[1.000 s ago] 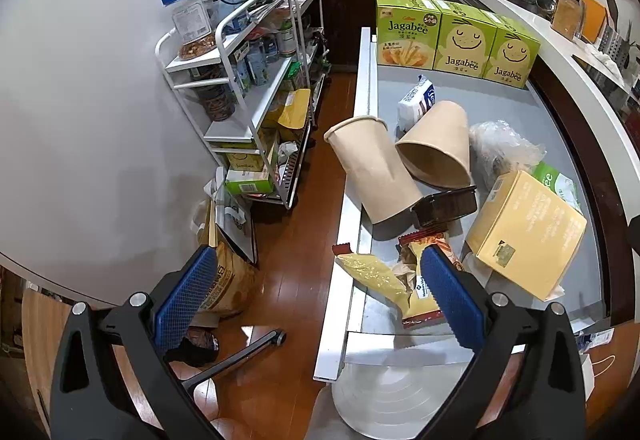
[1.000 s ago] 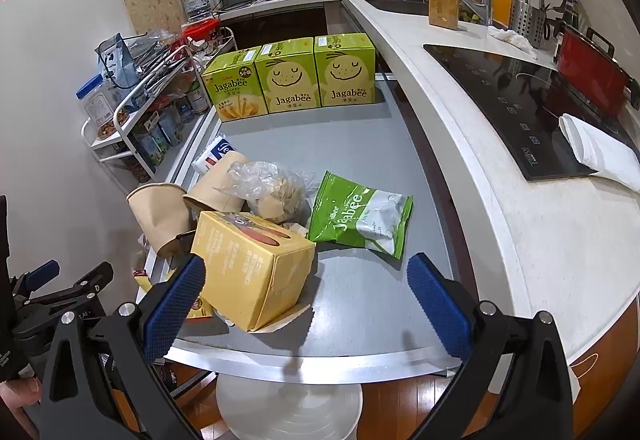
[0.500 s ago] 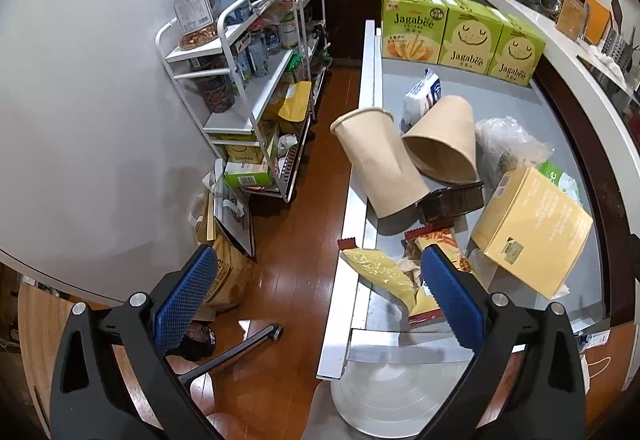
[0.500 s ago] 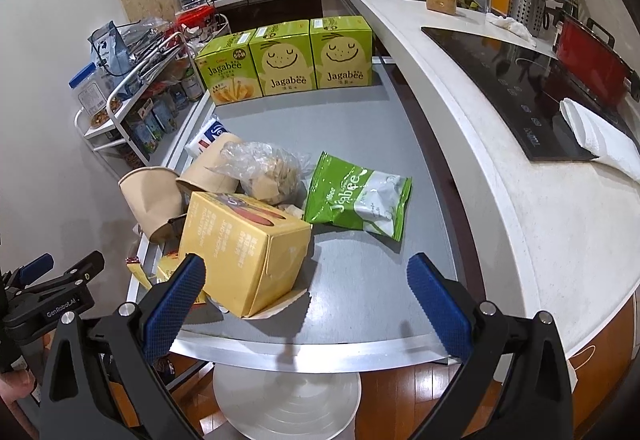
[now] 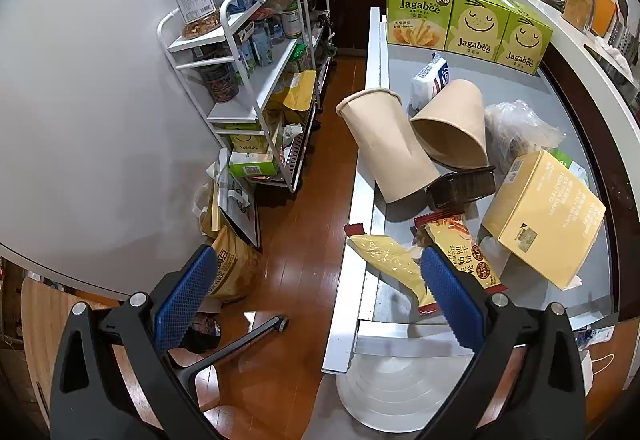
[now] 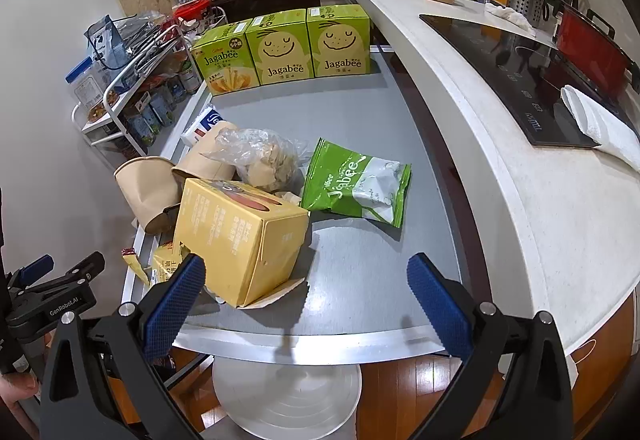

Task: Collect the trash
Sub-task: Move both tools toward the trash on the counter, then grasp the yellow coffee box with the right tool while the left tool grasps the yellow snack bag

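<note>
Along the left edge of the grey table (image 6: 360, 272) lie two tipped paper cups (image 5: 384, 144), a dark plastic tray (image 5: 460, 184) and a pair of snack wrappers (image 5: 388, 260), one yellow wrapper hanging over the near-left edge. Toward the near edge sits a yellow carton (image 6: 240, 236), with a crumpled clear bag (image 6: 260, 156) behind it and a green snack bag (image 6: 356, 184) flat near the middle; three green boxes (image 6: 280, 48) stand along the far edge. Both tools hover off the near edge, the left gripper (image 5: 316, 300) and the right gripper (image 6: 304, 300) each spread wide and empty. All of it looks light: the wrappers and bags are probably limp and slippery, best pinched at a free edge; the cups would crush, so take a rim; the carton seems stiff, graspable across a corner.
</note>
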### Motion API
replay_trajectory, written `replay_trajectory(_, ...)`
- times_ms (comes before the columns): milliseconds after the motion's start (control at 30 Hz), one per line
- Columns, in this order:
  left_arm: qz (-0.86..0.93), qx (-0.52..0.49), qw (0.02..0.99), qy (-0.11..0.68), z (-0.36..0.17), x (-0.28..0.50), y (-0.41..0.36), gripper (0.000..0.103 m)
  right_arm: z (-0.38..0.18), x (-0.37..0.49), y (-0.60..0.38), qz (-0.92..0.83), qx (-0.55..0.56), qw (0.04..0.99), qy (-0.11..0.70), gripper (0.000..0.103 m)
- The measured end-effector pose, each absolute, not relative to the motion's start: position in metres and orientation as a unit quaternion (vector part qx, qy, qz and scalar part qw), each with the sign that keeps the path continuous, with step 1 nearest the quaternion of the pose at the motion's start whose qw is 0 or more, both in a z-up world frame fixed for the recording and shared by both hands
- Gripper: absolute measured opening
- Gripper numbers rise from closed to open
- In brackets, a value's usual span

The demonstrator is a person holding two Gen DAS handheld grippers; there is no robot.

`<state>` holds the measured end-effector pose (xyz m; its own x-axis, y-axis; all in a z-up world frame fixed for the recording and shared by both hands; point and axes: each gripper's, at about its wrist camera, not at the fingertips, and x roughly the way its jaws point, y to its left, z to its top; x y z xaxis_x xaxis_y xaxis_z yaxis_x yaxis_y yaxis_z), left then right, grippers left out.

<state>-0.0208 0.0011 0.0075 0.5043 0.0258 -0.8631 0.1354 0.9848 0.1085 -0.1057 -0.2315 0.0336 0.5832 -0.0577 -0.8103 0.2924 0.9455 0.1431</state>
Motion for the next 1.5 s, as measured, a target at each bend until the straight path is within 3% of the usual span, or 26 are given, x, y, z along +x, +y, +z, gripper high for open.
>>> replay_trajectory(1200, -0.036, 0.077, 0.864, 0.497, 0.008, -0.024, 0.004, 0.102, 0.024, -0.111, -0.227, -0.09, 0.139, 0.873, 0.458, 0.099)
replay_trajectory(1500, -0.048, 0.054, 0.851, 0.521, -0.005, -0.023, 0.014, 0.102, 0.018, -0.103, -0.203, -0.057, 0.053, 0.88, 0.469, 0.099)
